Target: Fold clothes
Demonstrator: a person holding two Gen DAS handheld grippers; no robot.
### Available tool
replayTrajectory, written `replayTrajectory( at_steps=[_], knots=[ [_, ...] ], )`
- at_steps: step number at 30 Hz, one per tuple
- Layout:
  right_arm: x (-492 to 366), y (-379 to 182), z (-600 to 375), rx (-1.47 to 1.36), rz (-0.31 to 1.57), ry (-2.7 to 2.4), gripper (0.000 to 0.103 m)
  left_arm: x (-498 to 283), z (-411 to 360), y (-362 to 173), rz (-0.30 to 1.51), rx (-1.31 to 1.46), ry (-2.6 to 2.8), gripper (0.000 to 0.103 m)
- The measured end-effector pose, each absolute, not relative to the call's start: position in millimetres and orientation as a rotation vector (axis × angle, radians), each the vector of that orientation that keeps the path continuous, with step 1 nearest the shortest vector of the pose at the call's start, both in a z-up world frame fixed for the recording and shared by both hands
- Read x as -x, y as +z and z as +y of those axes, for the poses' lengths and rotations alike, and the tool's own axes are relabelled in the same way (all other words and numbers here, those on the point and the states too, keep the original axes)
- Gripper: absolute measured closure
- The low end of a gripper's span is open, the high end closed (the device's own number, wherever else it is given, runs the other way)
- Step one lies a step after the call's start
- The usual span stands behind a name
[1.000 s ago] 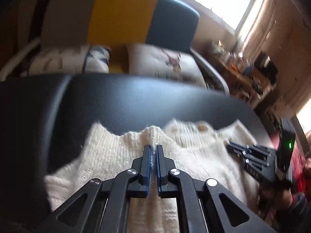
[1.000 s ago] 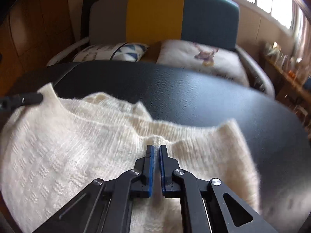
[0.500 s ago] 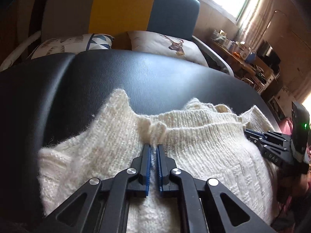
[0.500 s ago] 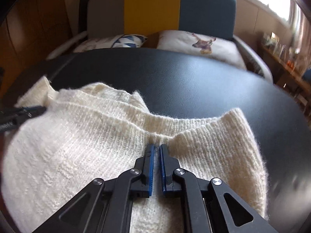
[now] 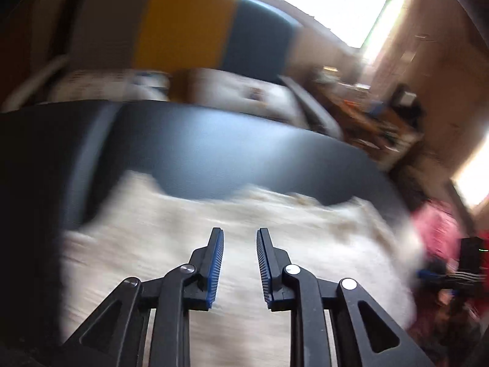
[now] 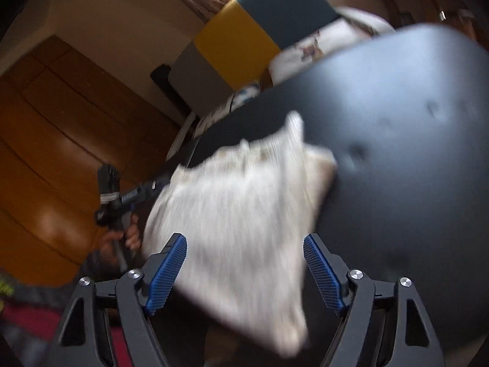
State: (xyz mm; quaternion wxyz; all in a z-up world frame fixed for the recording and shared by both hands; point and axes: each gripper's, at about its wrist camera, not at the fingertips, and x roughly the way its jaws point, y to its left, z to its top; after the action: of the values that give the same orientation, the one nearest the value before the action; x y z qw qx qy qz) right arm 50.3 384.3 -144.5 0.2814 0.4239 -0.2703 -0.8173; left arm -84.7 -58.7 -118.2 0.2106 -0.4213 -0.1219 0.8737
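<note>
no legible text, frames motion-blurred

You are facing a sofa at the top centre of the left wrist view, its backrest showing grey, yellow and teal panels. Pale printed cushions are sitting on its seat, just below. A bright window is glaring at the upper right, washing out detail. A cluttered wooden shelf is standing at mid right, too blurred to read. A dark padded surface is filling the middle. In the right wrist view, wooden panelling is filling the left side beneath a beige wall.
</note>
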Motion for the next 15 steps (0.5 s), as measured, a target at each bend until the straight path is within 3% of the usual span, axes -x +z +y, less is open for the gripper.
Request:
replayTrajectory(
  at_steps=[8, 15],
  knots=[
    [-84.9, -189.3, 387.5, -1.135, -0.846, -2.043, 0.023, 43.7, 94.0, -132.6, -0.058, 1.144, 2.037, 0.082],
    [-60.5, -190.8, 360.9, -1.128, -0.724, -1.915, 0.021, 47.0, 129.7, -138.0, 0.038, 1.146, 1.979, 0.082]
  ],
)
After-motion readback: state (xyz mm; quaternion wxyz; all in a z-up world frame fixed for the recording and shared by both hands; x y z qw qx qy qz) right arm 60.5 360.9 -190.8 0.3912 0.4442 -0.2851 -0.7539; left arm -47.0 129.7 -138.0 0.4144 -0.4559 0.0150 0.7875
